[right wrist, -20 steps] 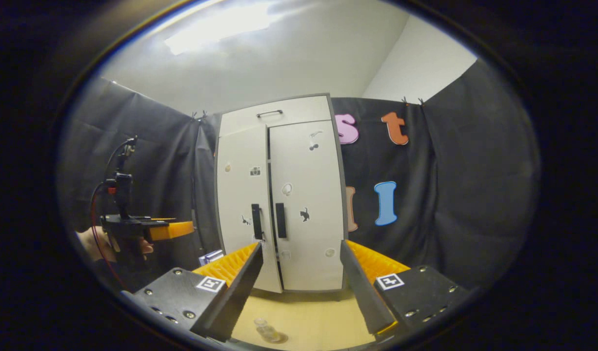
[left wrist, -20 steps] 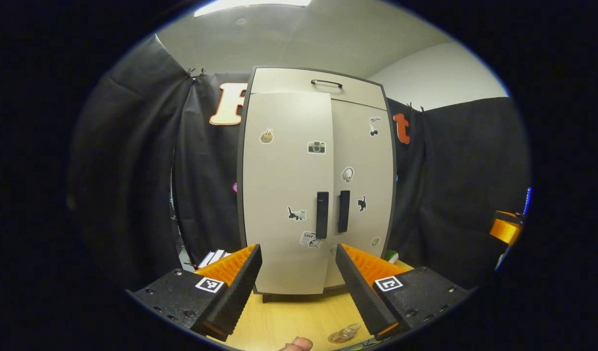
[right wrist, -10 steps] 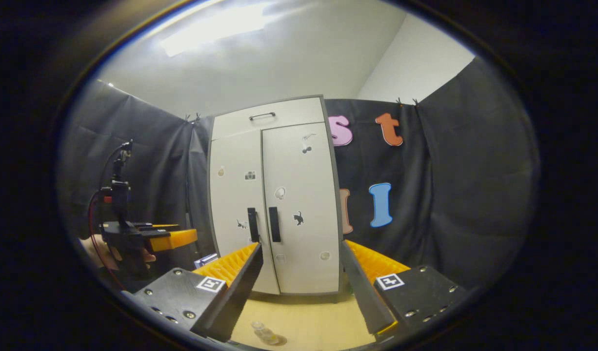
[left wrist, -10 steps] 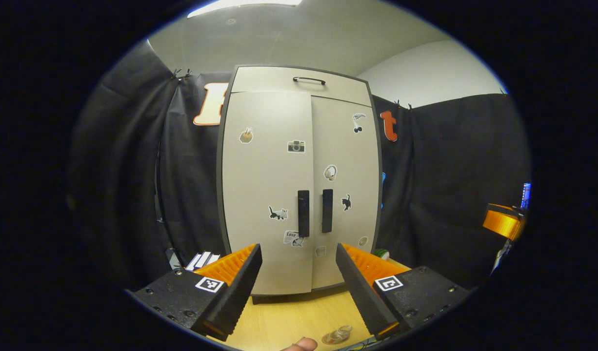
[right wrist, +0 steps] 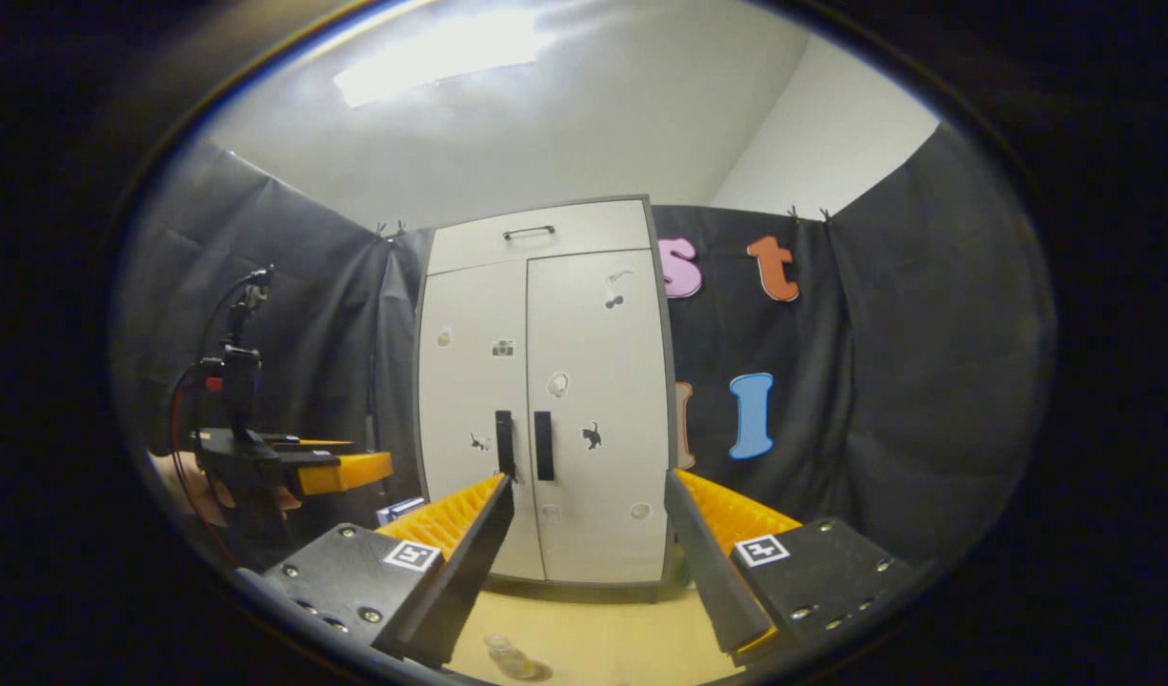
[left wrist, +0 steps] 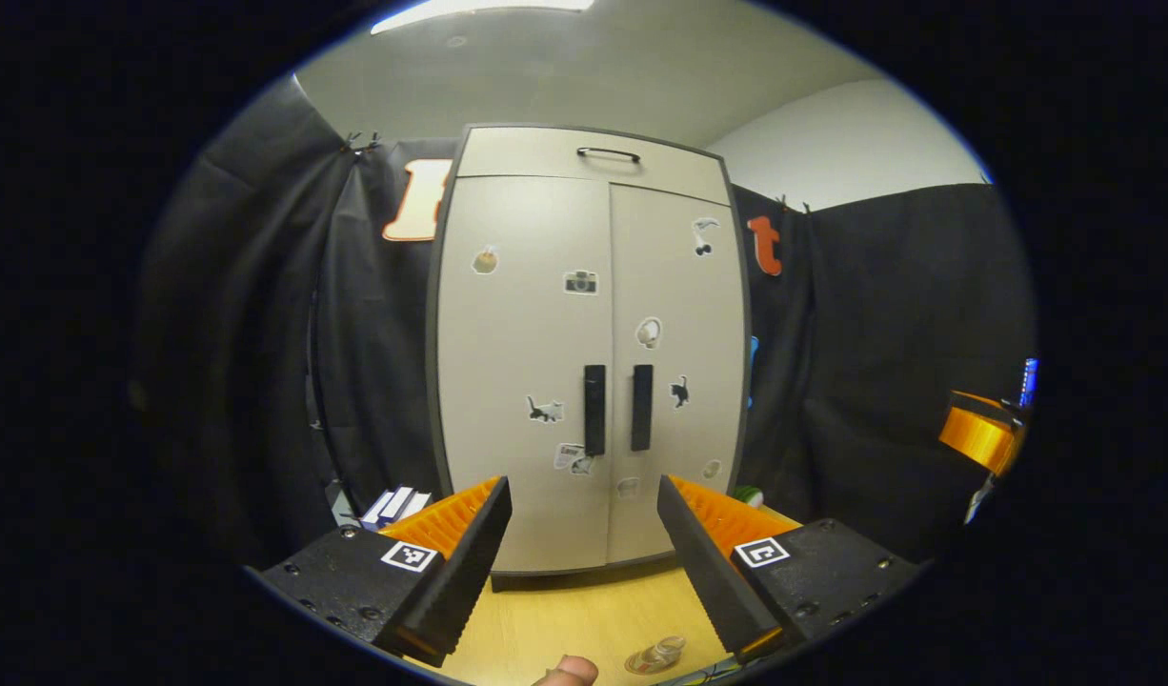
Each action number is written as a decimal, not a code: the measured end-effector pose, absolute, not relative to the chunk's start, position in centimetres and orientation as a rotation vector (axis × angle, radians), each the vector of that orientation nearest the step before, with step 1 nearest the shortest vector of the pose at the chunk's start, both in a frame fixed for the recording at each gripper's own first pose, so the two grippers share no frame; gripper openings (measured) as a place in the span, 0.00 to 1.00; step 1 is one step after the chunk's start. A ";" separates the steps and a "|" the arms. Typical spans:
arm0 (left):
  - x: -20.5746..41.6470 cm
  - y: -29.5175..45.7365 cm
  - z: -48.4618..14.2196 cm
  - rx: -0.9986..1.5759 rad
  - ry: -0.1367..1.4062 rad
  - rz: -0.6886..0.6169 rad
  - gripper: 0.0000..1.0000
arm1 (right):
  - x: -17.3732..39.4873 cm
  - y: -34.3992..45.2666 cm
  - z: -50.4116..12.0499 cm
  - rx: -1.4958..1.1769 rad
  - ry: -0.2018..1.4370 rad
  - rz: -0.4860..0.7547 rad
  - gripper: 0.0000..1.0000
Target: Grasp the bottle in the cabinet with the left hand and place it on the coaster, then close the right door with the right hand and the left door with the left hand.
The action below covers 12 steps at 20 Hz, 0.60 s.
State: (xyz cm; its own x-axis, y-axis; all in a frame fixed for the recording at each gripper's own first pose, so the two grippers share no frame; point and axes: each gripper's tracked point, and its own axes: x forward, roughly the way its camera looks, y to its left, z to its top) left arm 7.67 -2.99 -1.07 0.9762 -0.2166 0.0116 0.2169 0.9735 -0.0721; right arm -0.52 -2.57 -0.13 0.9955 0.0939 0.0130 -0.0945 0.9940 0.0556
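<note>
The pale cabinet (left wrist: 584, 314) stands straight ahead in the left gripper view with its left door (left wrist: 522, 362) and right door (left wrist: 679, 353) both shut, their black handles (left wrist: 594, 410) side by side. My left gripper (left wrist: 580, 488) is open and holds nothing, a short way in front of the doors. A small clear bottle (left wrist: 655, 655) stands on the wooden table (left wrist: 565, 619) below it. In the right gripper view the cabinet (right wrist: 546, 400) is shut, my right gripper (right wrist: 589, 481) is open and holds nothing, and the bottle (right wrist: 506, 653) sits low on a dark round patch.
A drawer with a black handle (left wrist: 608, 152) tops the cabinet. Small white boxes (left wrist: 393, 503) lie left of its base and a green object (left wrist: 751, 495) right of it. The left gripper (right wrist: 341, 470), held by a hand (right wrist: 179, 476), shows far left.
The left door, slightly ajar a second ago, has swung flush with the right door. Both grippers have stayed open and shifted only a little.
</note>
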 end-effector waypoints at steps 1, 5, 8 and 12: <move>7.8 -2.8 -1.0 -0.090 -0.005 -0.214 0.98 | -0.5 -2.3 0.1 0.042 -0.027 0.096 0.96; 7.8 -2.0 -1.1 -0.072 -0.005 -0.218 0.95 | 0.1 -0.6 -0.2 -0.018 -0.049 0.131 0.96; 7.8 -2.0 -1.0 -0.038 -0.037 -0.244 0.95 | 1.3 0.7 -0.9 -0.058 -0.023 0.114 0.94; 8.1 -1.9 -0.8 -0.059 -0.049 -0.279 0.95 | 2.5 2.8 -0.3 -0.051 -0.001 0.148 0.94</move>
